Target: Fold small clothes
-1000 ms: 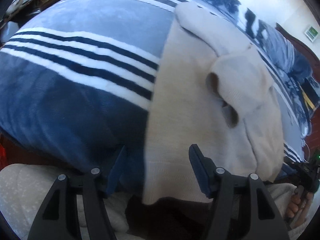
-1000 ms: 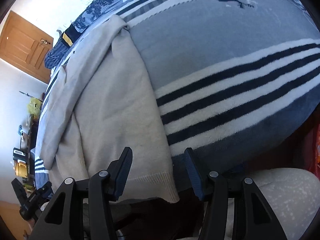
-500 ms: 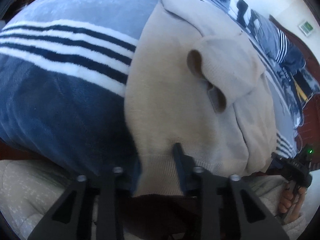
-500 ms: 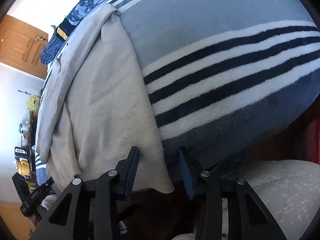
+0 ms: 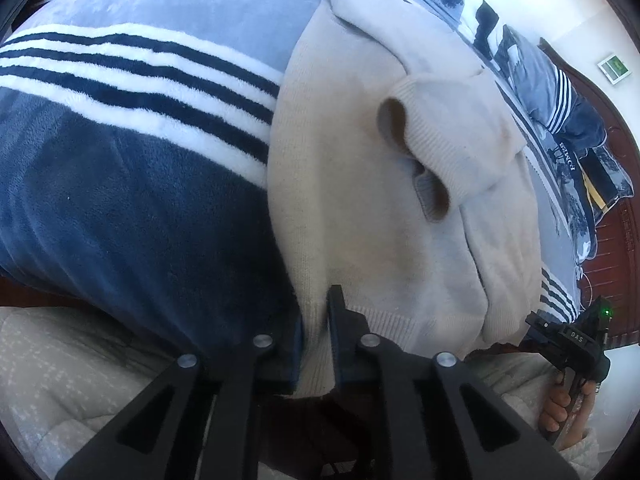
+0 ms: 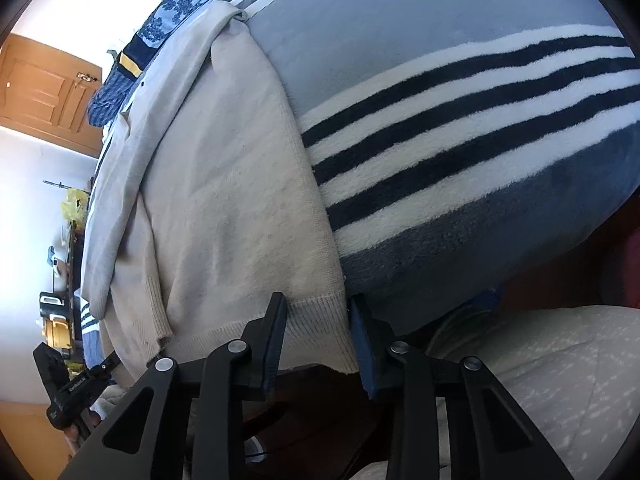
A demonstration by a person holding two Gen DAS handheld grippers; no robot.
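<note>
Left wrist view: a cream knit sweater (image 5: 360,200) with ribbed hem is spread over the plush striped blanket (image 5: 120,160), frame centre. Its hem corner is clenched by the left tool (image 5: 316,320), narrowed since earlier. In the right wrist view the right tool (image 6: 318,320), jaws lately closing, straddles the opposite corner, not visibly pressed.

A cream knitted sweater (image 5: 360,216) lies flat through the middle of both views, running from the bottom centre toward the top. Its sleeves are folded across the body, two ribbed cuffs gaping open at centre right of the left wrist view. The ribbed hem (image 6: 316,332) hangs over the near edge, bottom centre.
</note>
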